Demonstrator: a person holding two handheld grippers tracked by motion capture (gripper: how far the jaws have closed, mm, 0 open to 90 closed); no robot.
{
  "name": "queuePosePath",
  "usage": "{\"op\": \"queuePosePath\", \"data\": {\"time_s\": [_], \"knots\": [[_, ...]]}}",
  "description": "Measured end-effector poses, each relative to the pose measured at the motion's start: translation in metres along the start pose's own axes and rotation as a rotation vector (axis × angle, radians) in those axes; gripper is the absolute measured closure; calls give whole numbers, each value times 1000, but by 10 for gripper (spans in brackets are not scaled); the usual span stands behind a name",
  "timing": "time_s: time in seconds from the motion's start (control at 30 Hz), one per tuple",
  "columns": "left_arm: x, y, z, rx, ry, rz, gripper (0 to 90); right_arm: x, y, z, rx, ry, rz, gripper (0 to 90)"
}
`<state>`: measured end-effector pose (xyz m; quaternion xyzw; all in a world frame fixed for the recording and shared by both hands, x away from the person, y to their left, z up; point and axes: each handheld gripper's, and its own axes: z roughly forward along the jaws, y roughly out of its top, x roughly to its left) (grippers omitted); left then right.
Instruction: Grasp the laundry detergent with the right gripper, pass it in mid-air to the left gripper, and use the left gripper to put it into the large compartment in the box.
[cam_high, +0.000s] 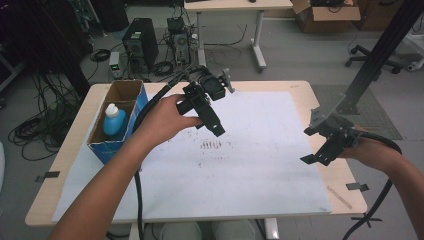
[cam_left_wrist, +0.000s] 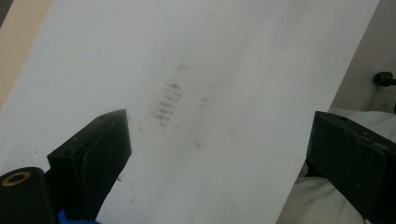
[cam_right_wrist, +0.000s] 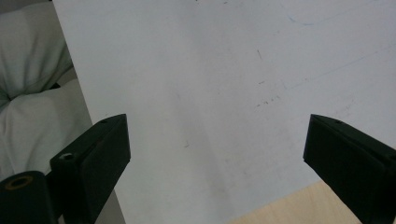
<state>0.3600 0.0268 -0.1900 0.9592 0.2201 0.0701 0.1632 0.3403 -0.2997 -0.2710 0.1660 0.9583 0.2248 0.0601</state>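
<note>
Both my left gripper (cam_high: 212, 122) and right gripper (cam_high: 317, 152) hang spread wide, grasping nothing, above the white sheet (cam_high: 250, 165).

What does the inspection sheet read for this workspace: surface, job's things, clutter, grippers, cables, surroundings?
Surface: light wooden table under a large white paper sheet with faint dark smudges near its middle.
Job's things: open blue cardboard box at the table's left edge, a blue plastic bottle with a white cap upright inside.
Clutter: black tape pieces on the table edges.
Grippers: left hand-held gripper above the sheet, jaws open, empty; right hand-held gripper over the right edge, jaws open, empty.
Cables: a black cable trails from each.
Surroundings: black computer tower, floor cables, brown cardboard carton, office chair base.
</note>
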Motion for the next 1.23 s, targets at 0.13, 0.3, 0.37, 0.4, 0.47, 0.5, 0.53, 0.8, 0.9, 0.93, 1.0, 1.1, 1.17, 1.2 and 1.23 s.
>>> {"op": "queuePosePath", "data": {"time_s": [0.13,0.3,0.37,0.4,0.47,0.5,0.53,0.8,0.9,0.93,1.0,1.1,1.17,1.2,1.23], "knots": [[-3,4,2,5,-1,11,69,1,0,0,0,1,-8,69],[-4,5,4,10,-2,12,71,1,-1,-2,-3,-2,-6,70],[-4,5,5,12,-2,16,71,1,-1,-2,-2,-1,-7,69],[-5,5,5,10,-4,14,71,2,-2,-2,-1,-1,-5,69],[-5,5,4,8,-4,21,71,2,-2,-1,-3,0,-4,69],[-5,5,4,9,-5,21,71,2,-1,-1,-2,-1,-6,69],[-5,5,4,8,-5,21,71,2,-1,-1,1,-1,-6,69],[-5,4,3,7,-5,12,71,3,1,0,-1,0,-12,69],[-5,4,3,5,-5,14,72,3,1,0,-3,-1,-13,69],[-5,4,3,5,-5,14,72,3,0,0,-4,0,-10,70],[-4,4,3,6,-5,14,73,4,0,0,0,0,-10,69],[-4,4,3,5,-6,16,73,4,0,0,-1,-1,-9,69],[-4,4,4,4,-5,15,73,4,0,-1,-2,-3,-9,69],[-4,4,4,7,-7,14,72,4,0,-1,-3,-3,-9,69],[-4,4,4,8,-7,10,72,4,-1,-1,-4,-4,-9,68]]}}
